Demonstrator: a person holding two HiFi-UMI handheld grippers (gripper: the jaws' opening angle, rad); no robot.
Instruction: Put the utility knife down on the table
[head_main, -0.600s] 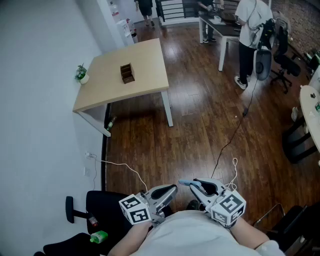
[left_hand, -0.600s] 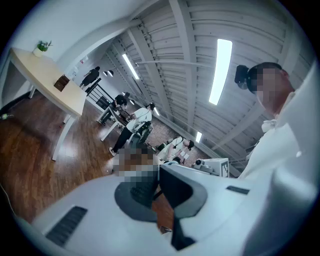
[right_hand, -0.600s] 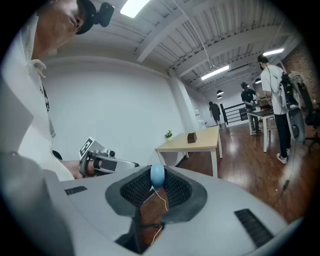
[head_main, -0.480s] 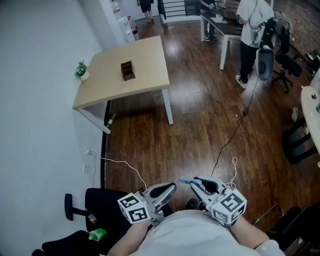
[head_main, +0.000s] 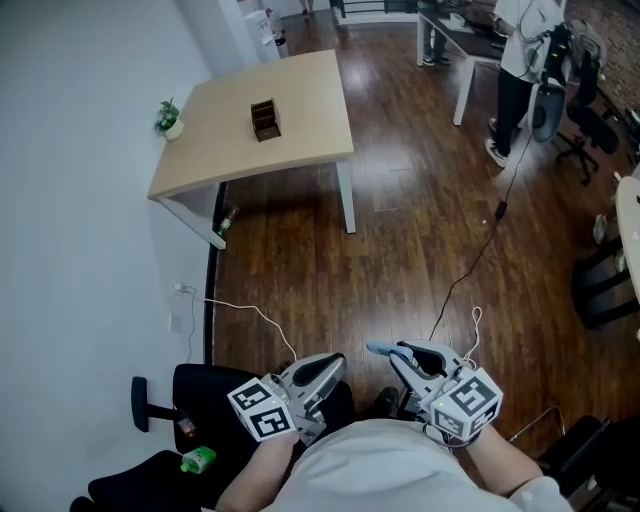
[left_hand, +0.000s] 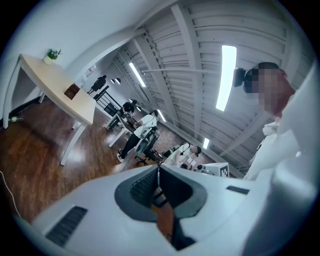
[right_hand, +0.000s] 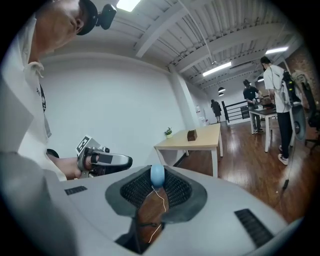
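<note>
The utility knife shows only as a light blue tip (right_hand: 157, 175) clamped between the jaws of my right gripper (right_hand: 156, 186). In the head view that blue tip (head_main: 377, 348) sticks out ahead of the right gripper (head_main: 392, 355), held close to my body above the wood floor. My left gripper (head_main: 322, 370) is beside it, shut with nothing in it; its jaws meet in a thin line (left_hand: 158, 176). The light wooden table (head_main: 300, 110) stands far ahead against the white wall, with a small brown box (head_main: 264, 119) and a potted plant (head_main: 168, 118) on it.
A black office chair (head_main: 205, 405) with a green item (head_main: 198, 460) sits at the lower left. A white cable (head_main: 245, 318) and a black cable (head_main: 475, 265) run over the floor. A person (head_main: 520, 60) stands by a desk at the top right, near dark chairs (head_main: 585, 110).
The head view has shifted slightly, so the table sits a little higher and further right. Both grippers stay near my body, a bit lower in the picture. The right grip is unchanged.
</note>
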